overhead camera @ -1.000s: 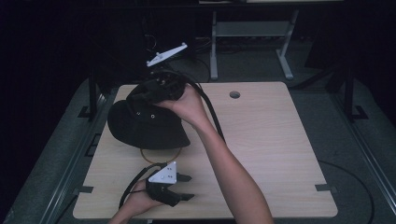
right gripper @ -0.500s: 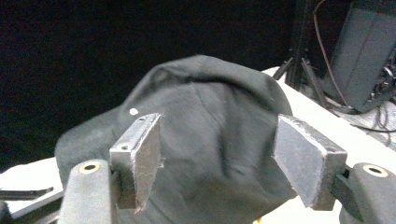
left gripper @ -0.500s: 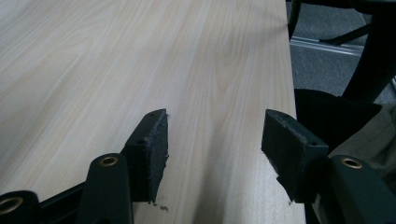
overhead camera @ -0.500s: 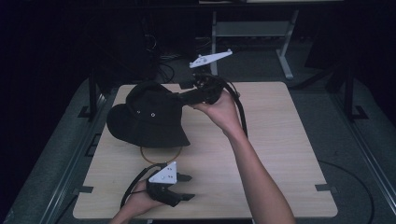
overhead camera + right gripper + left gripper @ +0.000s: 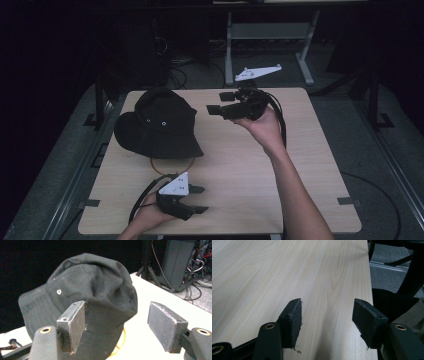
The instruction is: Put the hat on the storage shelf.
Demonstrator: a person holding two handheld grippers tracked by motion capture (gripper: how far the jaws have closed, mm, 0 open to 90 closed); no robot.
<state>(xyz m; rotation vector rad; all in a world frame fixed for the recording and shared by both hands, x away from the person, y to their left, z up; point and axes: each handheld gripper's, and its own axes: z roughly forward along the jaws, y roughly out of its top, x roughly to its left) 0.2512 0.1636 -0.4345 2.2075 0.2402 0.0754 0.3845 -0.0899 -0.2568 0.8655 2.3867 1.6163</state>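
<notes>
The worktop (image 5: 280, 170), a pale wood board, carries one black bucket hat (image 5: 160, 125), which sits toward the far left corner, its crown up and its brim spread flat. One orange ring (image 5: 172, 166) lies under the hat's near edge, and just an arc of it peeks out; in the right gripper view the same orange curve shows beneath the brim.

There are two grippers. The right gripper (image 5: 217, 102) is held up over the far middle of the worktop, just beside the hat's right side and apart from it, jaws wide and holding nothing; in its own view the hat (image 5: 82, 297) stands straight ahead between the jaws. The left gripper (image 5: 200, 199) rests low by the near edge, also spread wide and empty, and its own view looks across bare wood (image 5: 287, 272).

Judging from this, the hat is the thing being worked on. The cloth is soft, so a pinch on the crown may catch only a fold, and the hat would sag or slip out on the lift. A grab too low at the brim could snag the ring and drag it along. The trailing cable of the right gripper could also brush the hat and shift it.
</notes>
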